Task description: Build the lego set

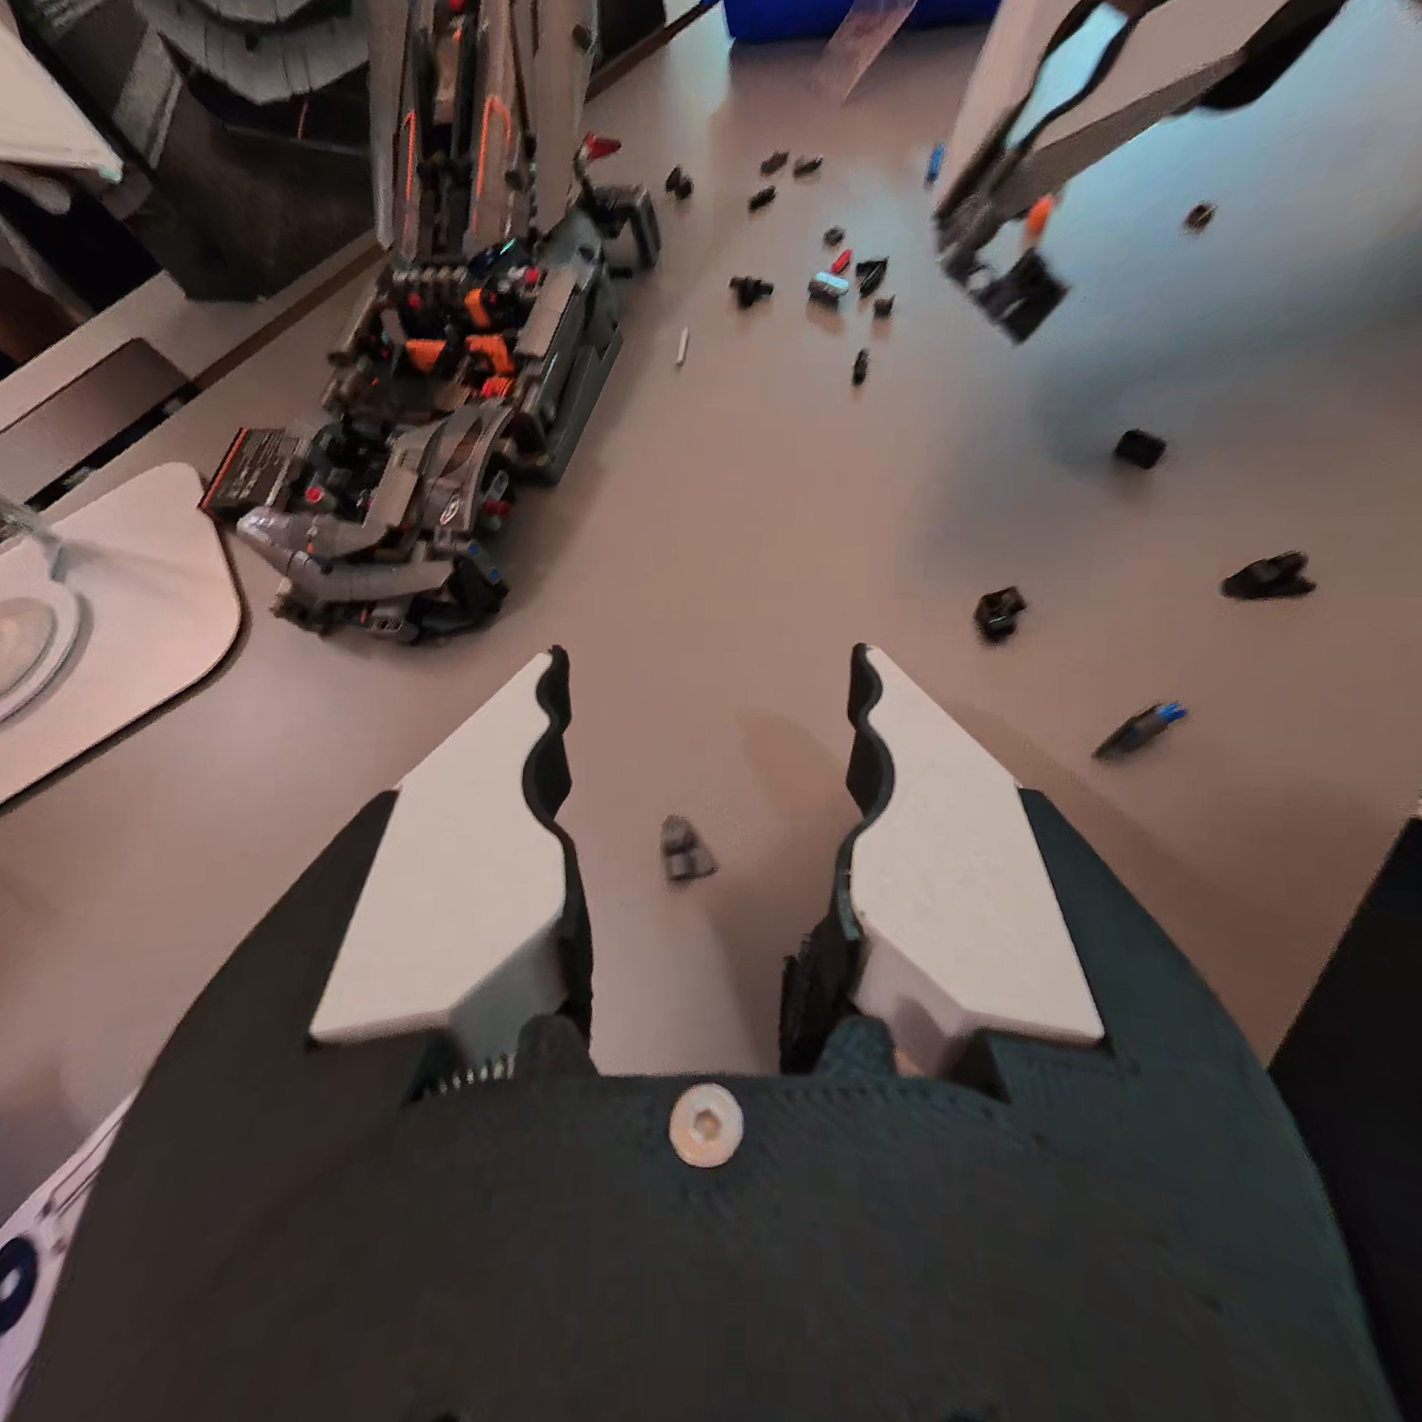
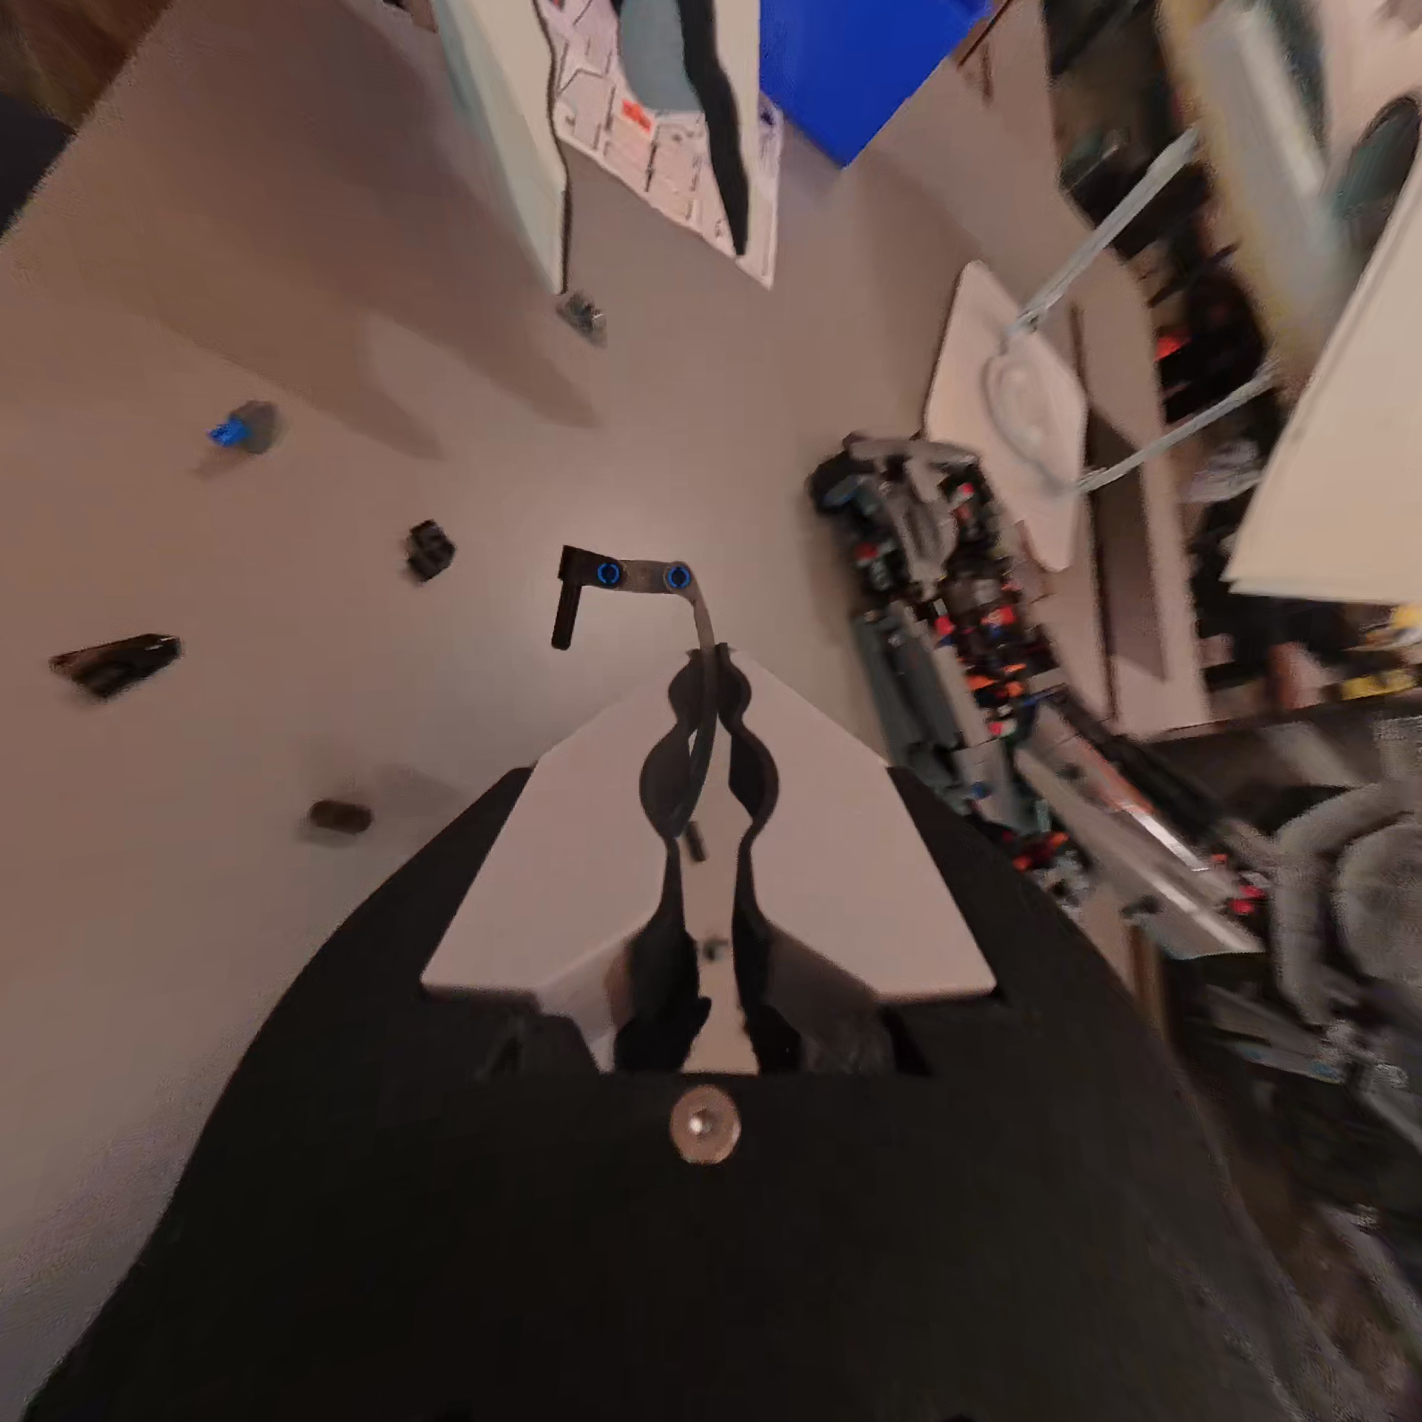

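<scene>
right gripper [image 2: 706, 654]: jaws were pinched nearly closed on a thin grey bent beam [image 2: 654, 579]; two blue pins and a black elbow hung off its free end, clear of the table [image 2: 231, 231].
left gripper [image 1: 708, 654]: jaws were wide apart, nothing held; it hovered over the table with a small grey piece [image 1: 685, 846] showing between my fingers [image 1: 477, 831].
model [image 1: 454, 431]: half-built grey car with orange bits sat on the table left of my left gripper; from the right wrist view it lay just right of the held beam.
loose parts [image 1: 993, 612]: black and blue bits were scattered across the table, well apart from each other.
step, my read: carrying the beam sub-assembly to the model.
how to do it well: grip was only at the beam's tail, so it could pivot. I'd move slowly, line the blue pins square with the holes, brace the model with the left, then push straight.
risk: side load could twist the beam out.
</scene>
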Motion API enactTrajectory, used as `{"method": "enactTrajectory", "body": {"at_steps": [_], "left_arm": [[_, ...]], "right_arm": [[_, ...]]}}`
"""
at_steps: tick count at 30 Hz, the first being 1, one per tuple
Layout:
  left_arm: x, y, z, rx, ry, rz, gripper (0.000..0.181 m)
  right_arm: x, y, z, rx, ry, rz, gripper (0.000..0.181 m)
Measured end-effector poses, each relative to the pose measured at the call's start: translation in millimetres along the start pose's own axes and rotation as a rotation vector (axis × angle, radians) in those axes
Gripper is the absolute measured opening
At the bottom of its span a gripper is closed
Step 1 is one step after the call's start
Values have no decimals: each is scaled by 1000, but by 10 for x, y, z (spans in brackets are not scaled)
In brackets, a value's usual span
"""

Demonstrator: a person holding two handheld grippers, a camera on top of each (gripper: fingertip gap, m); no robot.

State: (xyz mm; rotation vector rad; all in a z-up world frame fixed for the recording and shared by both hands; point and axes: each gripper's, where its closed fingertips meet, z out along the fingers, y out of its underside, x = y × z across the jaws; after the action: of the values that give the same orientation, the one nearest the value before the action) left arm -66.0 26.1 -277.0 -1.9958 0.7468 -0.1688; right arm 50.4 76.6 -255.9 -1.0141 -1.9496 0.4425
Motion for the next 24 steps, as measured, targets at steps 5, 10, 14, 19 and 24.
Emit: {"method": "enactTrajectory", "body": {"at_steps": [5, 10, 14, 19, 24], "left_arm": [[319, -217, 103, 61, 119, 12, 65], [645, -448, 206, 126, 246, -8, 64], [861, -637, 249, 193, 369, -72, 62], [1043, -866, 187, 309, 590, -246, 50], [1087, -901, 114, 386, 643, -247, 27]], "right_arm": [[52, -183, 5, 68, 115, -107, 0], [62, -356, -123, 192, 123, -88, 0], [25, -411, -166, 243, 101, -83, 0], [-65, -504, -155, 276, 71, -100, 0], [-141, -581, -141, 317, 38, -105, 0]]}}
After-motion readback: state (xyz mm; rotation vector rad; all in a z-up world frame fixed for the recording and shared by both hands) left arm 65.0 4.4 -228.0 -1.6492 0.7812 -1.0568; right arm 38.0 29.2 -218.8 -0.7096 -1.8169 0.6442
